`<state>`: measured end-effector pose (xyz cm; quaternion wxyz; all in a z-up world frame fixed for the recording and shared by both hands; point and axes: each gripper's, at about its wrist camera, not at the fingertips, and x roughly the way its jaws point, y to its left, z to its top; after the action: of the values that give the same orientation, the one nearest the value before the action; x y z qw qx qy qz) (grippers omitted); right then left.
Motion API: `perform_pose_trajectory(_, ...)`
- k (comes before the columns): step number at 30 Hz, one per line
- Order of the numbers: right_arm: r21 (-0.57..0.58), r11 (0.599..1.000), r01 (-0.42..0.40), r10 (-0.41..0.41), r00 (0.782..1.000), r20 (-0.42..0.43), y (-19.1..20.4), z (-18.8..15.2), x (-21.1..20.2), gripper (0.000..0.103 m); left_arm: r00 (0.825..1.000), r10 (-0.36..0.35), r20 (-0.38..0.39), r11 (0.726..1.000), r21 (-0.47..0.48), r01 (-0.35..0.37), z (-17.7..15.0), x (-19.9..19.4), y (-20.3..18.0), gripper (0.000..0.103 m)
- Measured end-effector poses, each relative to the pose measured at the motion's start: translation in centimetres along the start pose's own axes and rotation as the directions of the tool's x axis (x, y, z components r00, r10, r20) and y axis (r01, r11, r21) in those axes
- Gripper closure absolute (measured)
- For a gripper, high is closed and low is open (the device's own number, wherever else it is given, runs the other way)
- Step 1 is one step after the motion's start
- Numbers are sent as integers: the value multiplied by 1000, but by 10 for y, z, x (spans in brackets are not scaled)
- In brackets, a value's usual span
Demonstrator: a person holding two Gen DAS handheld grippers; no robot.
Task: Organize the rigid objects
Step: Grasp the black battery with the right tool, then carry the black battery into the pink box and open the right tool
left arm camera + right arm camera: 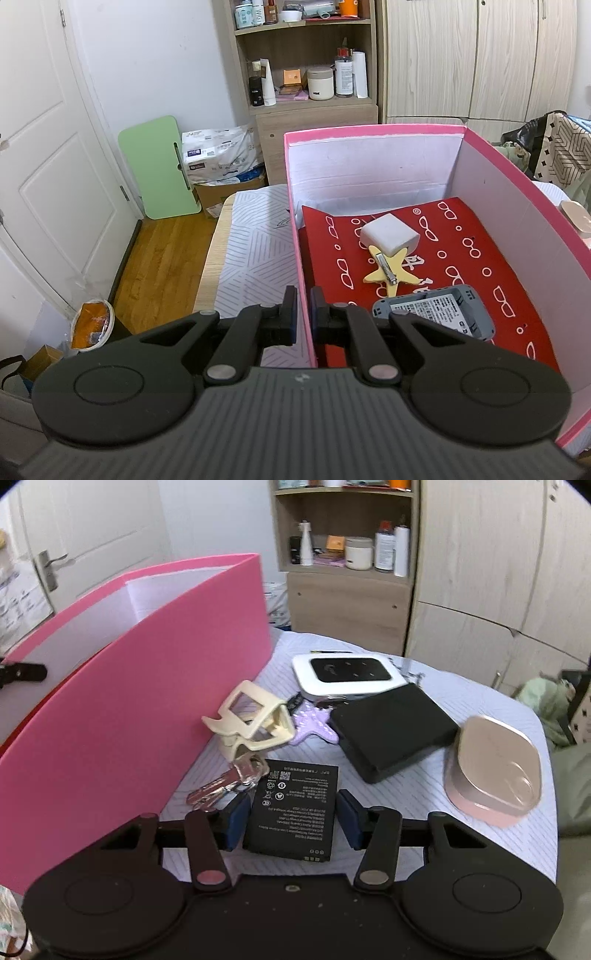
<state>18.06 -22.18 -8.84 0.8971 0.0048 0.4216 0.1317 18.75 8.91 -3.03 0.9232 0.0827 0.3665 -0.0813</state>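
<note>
My left gripper (303, 295) is shut on the left wall of the pink box (369, 131), one finger outside and one inside. In the box, on a red patterned lining, lie a white cube charger (389, 232), a yellow star hair clip (388, 271) and a grey labelled device (436, 314). My right gripper (293, 801) hangs low over the table, open, with a black battery (295, 805) lying flat between its blue pads (349, 816). The pads stand close to the battery's long edges. Beside it lie keys (225, 782) and a cream hair claw (251, 720).
The pink box (147, 686) rises just left of the right gripper. Behind the battery lie a purple star clip (317, 723), a white and black router (347, 675), a black flat case (391, 727) and a rose-gold case (495, 764). Shelves and wardrobes stand behind the table.
</note>
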Motion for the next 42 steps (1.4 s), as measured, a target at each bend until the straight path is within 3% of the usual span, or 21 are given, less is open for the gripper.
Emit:
perform_pose_trajectory(14, 189, 977, -94, 92, 996, 24, -27, -8, -21, 47, 1000, -5, 1, 1000, -4, 5, 1, 0, 1, 96)
perform_pose_trajectory(15, 192, 976, -101, 97, 995, 29, -28, -7, -23, 56, 1000, -5, 2, 1000, -4, 5, 1, 0, 0, 96)
perform_pose_trajectory(16, 186, 978, -92, 88, 996, 34, -28, -6, -25, 90, 1000, -4, 1, 1000, -3, 4, 1, 0, 1, 96)
perform_pose_trajectory(17, 178, 979, -97, 93, 995, 32, -28, -4, -26, 92, 1000, -5, 1, 1000, -3, 5, 1, 0, 0, 96)
perform_pose_trajectory(19, 177, 974, -138, 138, 990, 12, -31, -3, -25, 92, 1000, -6, 2, 1000, -3, 6, 0, 0, 0, 96)
perform_pose_trajectory(23, 129, 987, -101, 104, 994, -17, -21, -7, -22, 90, 1000, -7, 2, 1000, -4, 7, 1, 0, 0, 96)
perform_pose_trajectory(24, 135, 984, -114, 118, 993, -21, -21, -7, -22, 86, 1000, -7, 3, 1000, -4, 8, 1, 0, 0, 96)
perform_pose_trajectory(25, 140, 982, -128, 132, 991, -24, -19, -8, -23, 70, 1000, -7, 3, 1000, -4, 7, 1, 0, 0, 96)
perform_pose_trajectory(27, 120, 985, -121, 125, 992, -30, -11, -8, -23, 53, 1000, -11, 4, 1000, -10, 11, 1, 0, 1, 96)
perform_pose_trajectory(33, -25, 998, -52, 50, 995, -89, 21, -6, -13, 45, 1000, -12, 5, 1000, -10, 12, 0, 0, 2, 96)
perform_pose_trajectory(36, -78, 997, -6, -2, 995, -100, 29, -5, -7, 47, 1000, -4, 3, 1000, 0, 4, 0, 0, 1, 96)
perform_pose_trajectory(42, -9, 999, -50, 49, 995, -89, 15, 0, -16, 49, 1000, -4, 3, 1000, 9, 4, -1, -1, 1, 96)
